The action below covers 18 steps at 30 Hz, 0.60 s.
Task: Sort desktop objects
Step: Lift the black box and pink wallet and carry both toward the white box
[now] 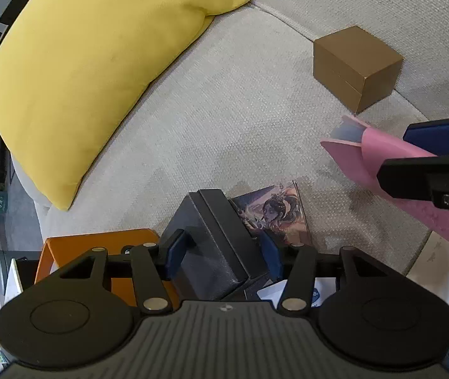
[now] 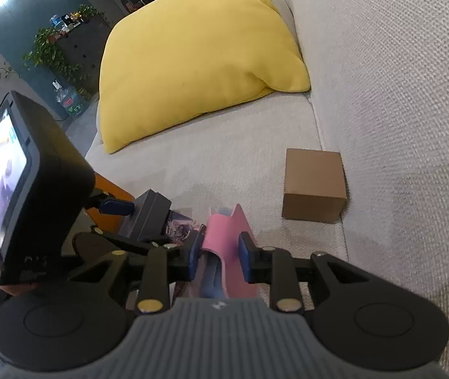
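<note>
left fingers [image 1: 222,257] apart, black box [image 1: 215,240] between | right fingers [image 2: 221,260] gripping pink case [image 2: 229,237]

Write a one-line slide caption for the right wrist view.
Right gripper clamps a pink sleeve above a beige sofa, brown box and yellow pillow beyond.

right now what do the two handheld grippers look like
Both match: the left gripper and right gripper have a ribbed grey body, black linkage arms with silver rivets, round black side discs and blue pads. A small screen unit rides on the left one.
</note>
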Tool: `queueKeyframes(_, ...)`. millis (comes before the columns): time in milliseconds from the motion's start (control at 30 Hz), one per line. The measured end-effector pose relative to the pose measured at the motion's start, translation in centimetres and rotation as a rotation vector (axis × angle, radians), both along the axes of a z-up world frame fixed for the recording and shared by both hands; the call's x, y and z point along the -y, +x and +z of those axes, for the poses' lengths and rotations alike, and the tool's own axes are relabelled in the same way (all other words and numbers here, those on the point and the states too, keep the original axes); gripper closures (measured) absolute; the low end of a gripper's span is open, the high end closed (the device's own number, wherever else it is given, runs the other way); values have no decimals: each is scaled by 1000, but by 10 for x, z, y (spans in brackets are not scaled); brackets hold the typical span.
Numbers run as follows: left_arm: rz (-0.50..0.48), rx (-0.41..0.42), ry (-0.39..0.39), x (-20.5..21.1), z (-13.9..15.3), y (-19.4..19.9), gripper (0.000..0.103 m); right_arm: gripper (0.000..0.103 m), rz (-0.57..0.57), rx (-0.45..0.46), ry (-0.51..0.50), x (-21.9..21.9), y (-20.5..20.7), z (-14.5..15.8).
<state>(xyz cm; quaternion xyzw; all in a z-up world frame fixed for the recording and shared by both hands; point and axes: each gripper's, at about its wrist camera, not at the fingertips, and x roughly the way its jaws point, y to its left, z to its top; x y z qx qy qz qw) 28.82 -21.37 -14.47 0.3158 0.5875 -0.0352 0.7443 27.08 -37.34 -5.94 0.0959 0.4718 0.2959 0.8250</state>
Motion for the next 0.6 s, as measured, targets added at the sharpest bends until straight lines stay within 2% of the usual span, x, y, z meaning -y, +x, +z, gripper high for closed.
queueKeyframes(100,5,-12,-34,-6,7,0,44,75,-4,-1,0,0,0,0)
queueKeyframes(300,-6,17,-128,-13,35,-9,57,81,-28,61,23,3,-6,7)
queueKeyframes(467,38,67,-348,-33,64,-16,59,84,-19,89,100,1,-8,12)
queueKeyframes(533,73,72,-397,-44,67,-19,59,83,-25,84,67,-3,-7,11)
queueKeyframes(600,120,61,-410,-54,65,-19,60,83,-34,60,20,-6,-4,7)
